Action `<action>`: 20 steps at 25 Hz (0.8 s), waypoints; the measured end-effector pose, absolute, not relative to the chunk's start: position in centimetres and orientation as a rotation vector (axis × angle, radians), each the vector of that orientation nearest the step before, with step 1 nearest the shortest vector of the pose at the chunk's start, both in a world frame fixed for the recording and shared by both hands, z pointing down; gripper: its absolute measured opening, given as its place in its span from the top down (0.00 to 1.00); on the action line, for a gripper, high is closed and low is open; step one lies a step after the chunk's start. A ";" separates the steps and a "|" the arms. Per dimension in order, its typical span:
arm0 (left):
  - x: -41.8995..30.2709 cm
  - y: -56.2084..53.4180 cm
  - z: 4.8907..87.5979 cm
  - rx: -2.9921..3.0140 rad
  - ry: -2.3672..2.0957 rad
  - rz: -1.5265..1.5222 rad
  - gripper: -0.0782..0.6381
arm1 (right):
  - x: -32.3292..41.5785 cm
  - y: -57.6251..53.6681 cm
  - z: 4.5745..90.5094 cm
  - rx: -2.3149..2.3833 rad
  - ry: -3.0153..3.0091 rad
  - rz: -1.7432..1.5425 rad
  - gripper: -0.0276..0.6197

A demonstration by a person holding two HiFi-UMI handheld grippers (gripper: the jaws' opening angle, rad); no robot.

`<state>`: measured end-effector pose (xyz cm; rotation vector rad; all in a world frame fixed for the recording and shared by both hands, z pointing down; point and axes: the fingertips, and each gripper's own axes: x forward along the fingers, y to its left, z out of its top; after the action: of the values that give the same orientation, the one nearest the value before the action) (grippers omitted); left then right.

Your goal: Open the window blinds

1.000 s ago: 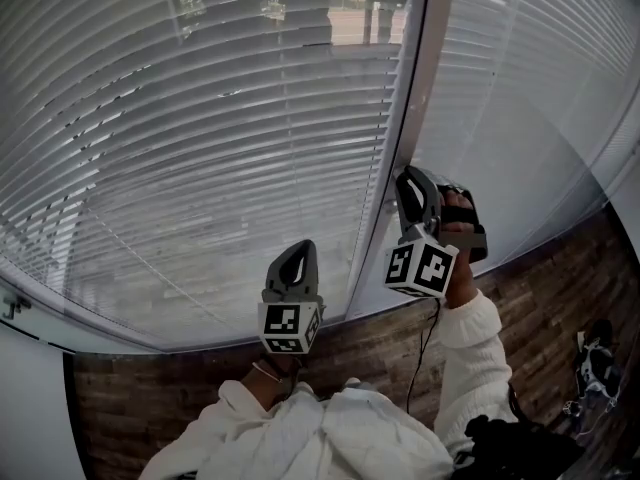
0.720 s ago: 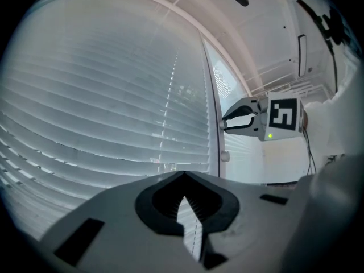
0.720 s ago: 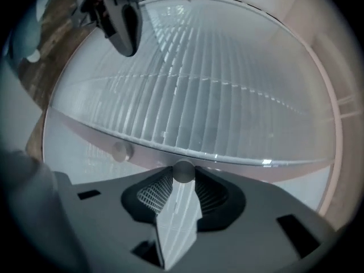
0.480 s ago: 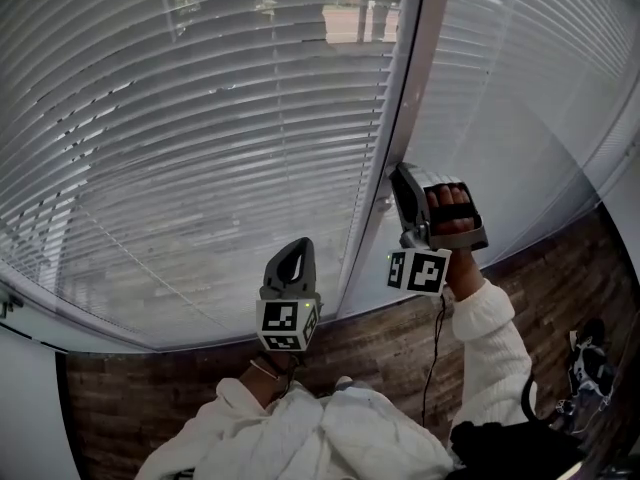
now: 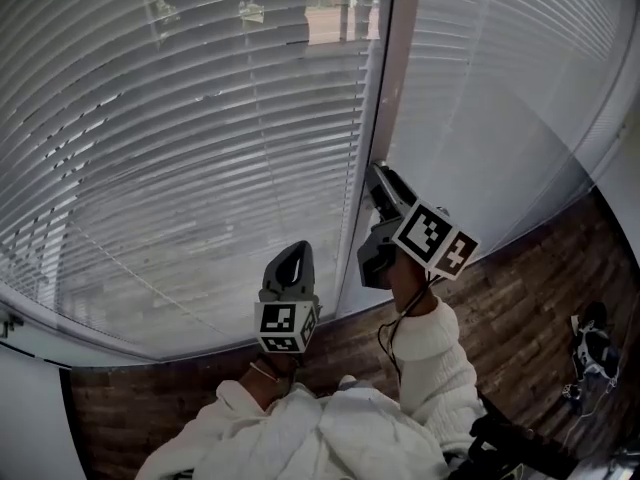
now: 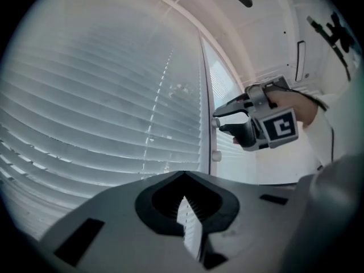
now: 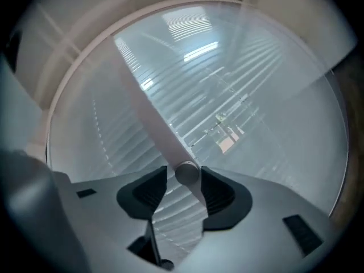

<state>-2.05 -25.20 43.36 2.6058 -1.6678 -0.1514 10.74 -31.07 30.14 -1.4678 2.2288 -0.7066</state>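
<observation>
Window blinds, with both grippers held before them. The right gripper (image 5: 378, 173) sits against the window post (image 5: 385, 98) that separates two panels of blinds (image 5: 180, 138). Its jaws stand apart and have just been opening. A round knob (image 7: 187, 173) on the post lies between them, nearer the right-hand jaw than the left, and whether it touches that jaw cannot be told. Neither jaw presses on it. Beyond and above these jaws the post runs away on a slant, with slats on either side of it. The slats are closed over most of the pane, and a strip of street shows only at the far top.

The left gripper (image 5: 298, 251) is held low, below and to the left of the right one, its jaws together with nothing between them. The left panel of blinds fills the space ahead of these jaws without touching them; the post and the right gripper lie ahead and to their right. A white sleeve (image 5: 430, 353) leads back from the right gripper. A dark plank floor (image 5: 540, 258) lies beneath the window.
</observation>
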 end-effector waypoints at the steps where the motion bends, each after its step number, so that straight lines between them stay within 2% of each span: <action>1: -1.9 -25.1 43.4 2.613 -1.660 -0.149 0.90 | 10.7 -31.2 30.2 -1.451 2.182 -0.755 0.66; 4: -2.2 -24.8 43.6 2.621 -1.651 -0.147 0.90 | 10.9 -31.5 30.6 -1.444 2.076 -0.837 0.75; 12: -4.5 -24.7 44.3 2.587 -1.665 -0.146 0.90 | 10.9 -32.0 30.7 -1.372 1.950 -0.957 0.75; 16: -4.8 -24.8 44.6 2.582 -1.663 -0.143 0.90 | 10.8 -32.0 30.5 -1.447 2.043 -0.836 0.75; 20: -5.2 -25.0 44.4 2.577 -1.678 -0.151 0.90 | 10.8 -32.2 30.6 -1.638 2.230 -0.583 0.76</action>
<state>-5.17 -24.99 44.41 2.5772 -1.6779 -0.1514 10.78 -32.16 30.65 -1.6379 2.2304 -0.5830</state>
